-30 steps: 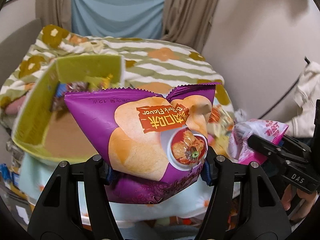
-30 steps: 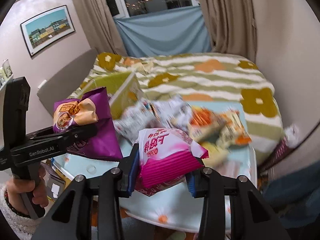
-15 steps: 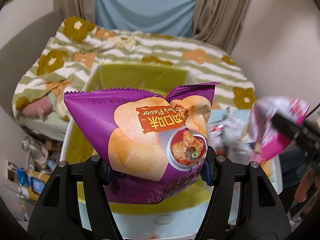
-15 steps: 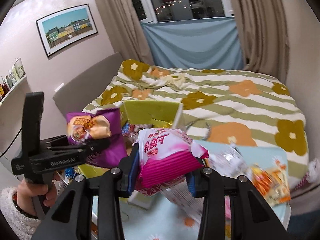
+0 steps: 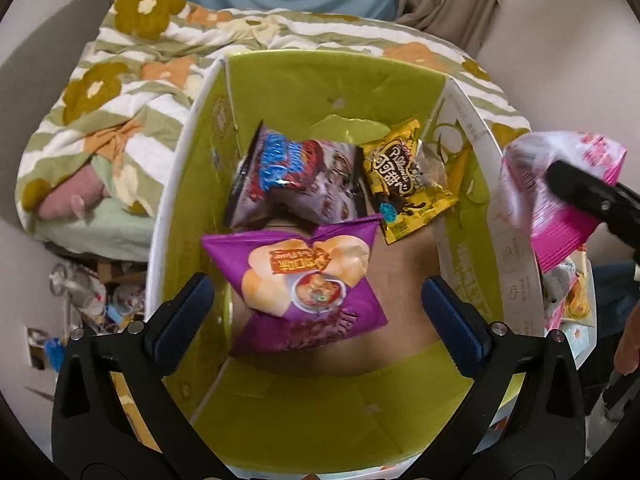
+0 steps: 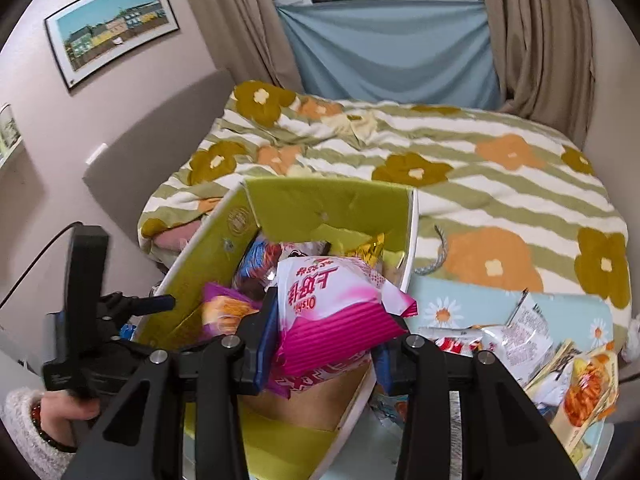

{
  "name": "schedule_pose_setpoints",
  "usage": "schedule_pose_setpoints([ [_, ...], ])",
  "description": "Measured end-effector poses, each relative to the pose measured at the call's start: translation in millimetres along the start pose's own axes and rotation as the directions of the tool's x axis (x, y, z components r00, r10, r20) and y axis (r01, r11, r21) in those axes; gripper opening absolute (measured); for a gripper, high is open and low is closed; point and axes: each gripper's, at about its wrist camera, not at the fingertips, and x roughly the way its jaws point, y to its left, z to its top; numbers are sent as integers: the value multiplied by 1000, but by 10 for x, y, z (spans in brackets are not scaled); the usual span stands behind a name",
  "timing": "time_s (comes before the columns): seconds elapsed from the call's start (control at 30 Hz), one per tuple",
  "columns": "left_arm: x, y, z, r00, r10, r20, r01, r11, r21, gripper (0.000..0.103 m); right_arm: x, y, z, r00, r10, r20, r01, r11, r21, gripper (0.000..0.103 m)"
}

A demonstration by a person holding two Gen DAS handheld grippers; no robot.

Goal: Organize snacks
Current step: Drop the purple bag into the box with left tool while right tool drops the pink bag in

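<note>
A green cardboard box (image 5: pixel 320 84) with white outer walls stands open below my left gripper (image 5: pixel 316 304), which is open and empty above it. A purple chip bag (image 5: pixel 308 280) lies loose inside the box, in front of a dark blue-and-red snack bag (image 5: pixel 296 180) and a yellow snack bag (image 5: pixel 404 176). My right gripper (image 6: pixel 324 340) is shut on a pink snack bag (image 6: pixel 332 308) and holds it over the box's (image 6: pixel 320 204) right side. The pink bag also shows at the right edge of the left wrist view (image 5: pixel 560 200).
Several loose snack packets (image 6: pixel 520 340) lie on a light blue daisy-print table (image 6: pixel 448 300) right of the box. A bed with a striped floral quilt (image 6: pixel 440 160) stands behind. Clutter lies on the floor (image 5: pixel 92 296) left of the box.
My left gripper has opened and the purple chip bag has dropped into the box. Both grippers have moved over the box, the right one carrying the pink bag.
</note>
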Motion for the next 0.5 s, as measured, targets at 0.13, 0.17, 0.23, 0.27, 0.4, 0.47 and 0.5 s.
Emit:
schedule_pose_setpoints([
  [0.13, -96, 49, -34, 999, -16, 29, 16, 1000, -16, 103, 120, 68, 3, 999, 11, -38, -11, 1000, 0, 37],
  [0.17, -118, 56, -34, 999, -17, 35, 17, 1000, -22, 103, 139, 93, 1, 999, 14, -44, -14, 1000, -10, 37],
  [0.23, -174, 60, -59, 999, -7, 50, 9, 999, -31, 103, 173, 152, -17, 998, 16, -53, -18, 999, -34, 37],
  [0.27, -188, 63, -66, 999, 0, 54, 2, 999, -35, 103, 205, 173, -23, 998, 19, -57, -22, 999, -45, 37],
  [0.4, -208, 79, -80, 998, 29, 53, -26, 998, -55, 103, 417, 228, -90, 996, 26, -89, -34, 995, -95, 37],
  [0.47, -209, 93, -80, 998, 35, 57, -32, 998, -57, 103, 533, 224, -119, 993, 37, -113, -49, 994, -99, 37],
  [0.5, -208, 90, -81, 997, 44, 56, -40, 998, -57, 103, 571, 219, -130, 992, 44, -119, -56, 994, -99, 37],
])
